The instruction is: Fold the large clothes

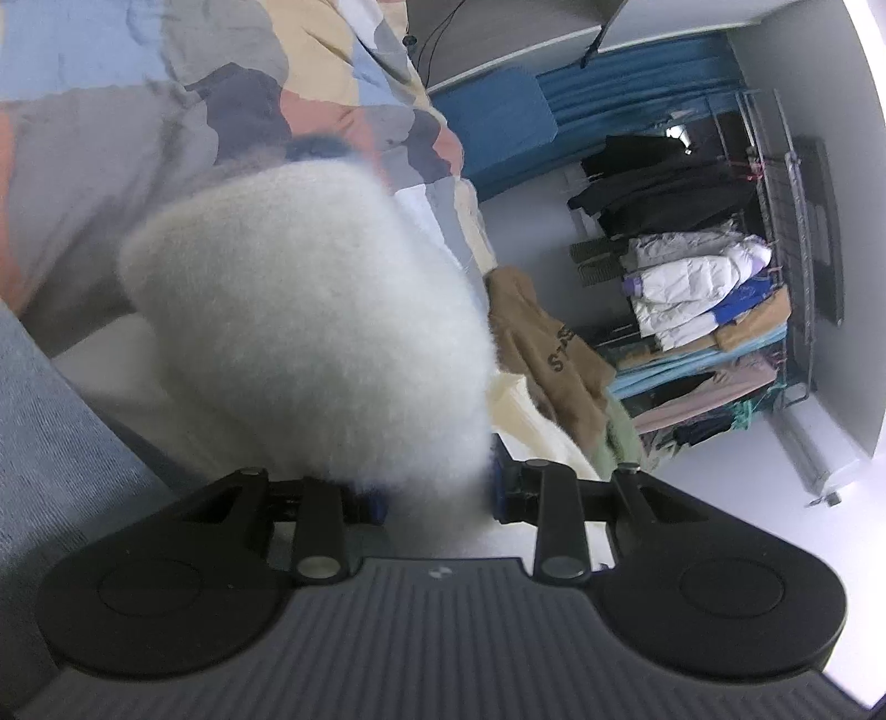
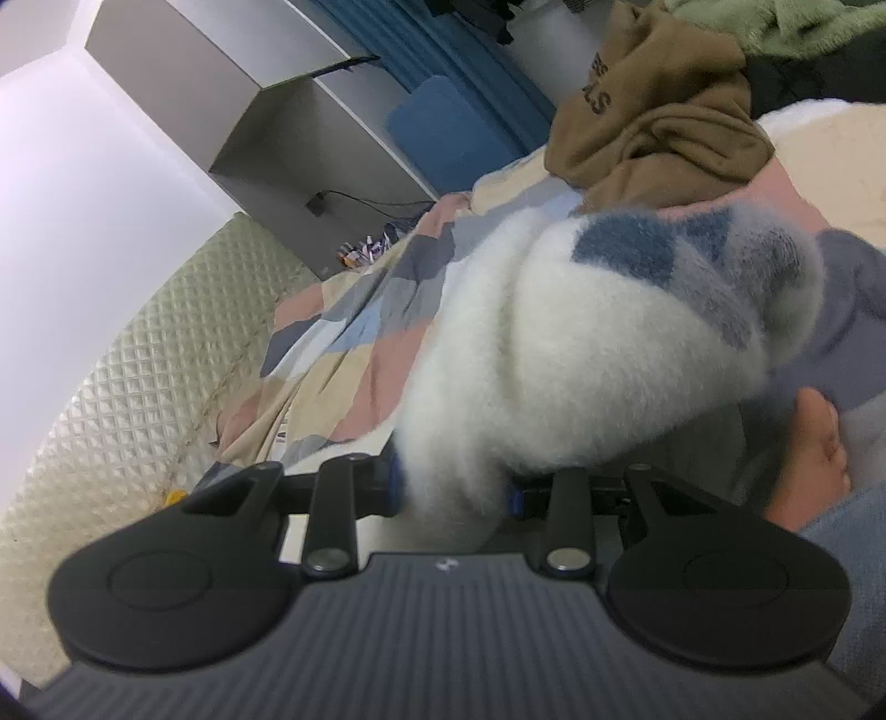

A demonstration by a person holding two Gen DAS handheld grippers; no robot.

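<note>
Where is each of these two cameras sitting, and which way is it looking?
Left wrist: sits on the left gripper, looking along it over the fluffy white garment it clamps, toward a clothes rack.
Right wrist: sits on the right gripper, clamping the same garment, facing the patchwork quilt and shelf; a bare foot shows.
Shared: the garment, quilt and brown sweatshirt.

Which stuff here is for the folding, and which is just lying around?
For the folding:
fluffy white garment, pinched by the left gripper and the right gripper

Just lying around:
brown sweatshirt
green fleece
patchwork bedspread
clothes rack
</note>
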